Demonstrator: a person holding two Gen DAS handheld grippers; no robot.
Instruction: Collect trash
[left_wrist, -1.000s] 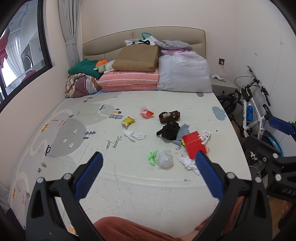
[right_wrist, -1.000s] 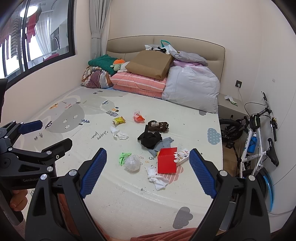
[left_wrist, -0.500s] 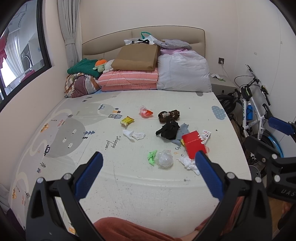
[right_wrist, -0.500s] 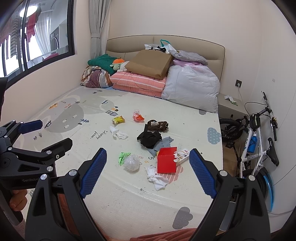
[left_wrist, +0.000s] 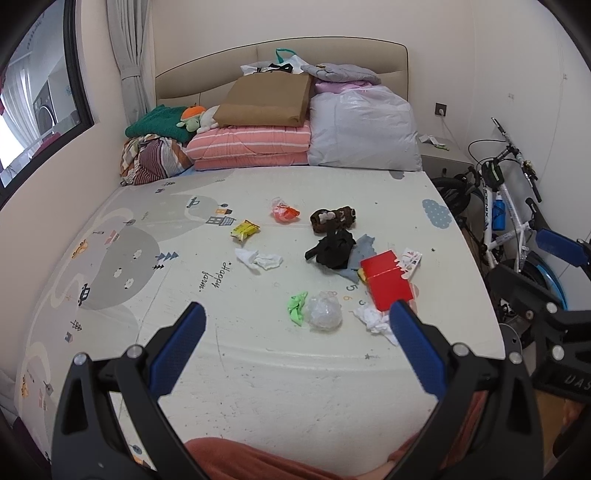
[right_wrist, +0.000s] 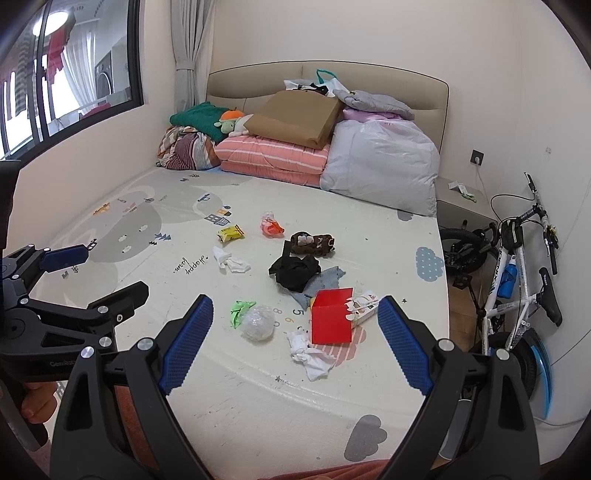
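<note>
I hold my left tongs (left_wrist: 295, 325) and right tongs (right_wrist: 295, 317) spread wide and empty above the near edge of the bed (right_wrist: 258, 398), because the trash lies around the red box (right_wrist: 331, 317): plastic ball (right_wrist: 257, 324), green wrapper (right_wrist: 239, 310), tissue (right_wrist: 308, 354).

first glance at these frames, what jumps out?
A scatter of litter mid-mat: a bright red cardboard box nearest the foot of the bed, a clear crumpled plastic ball to its left, and a black cloth heap behind them. Folded bedding is stacked at the beige headboard. A white bicycle leans at the right wall.
</note>
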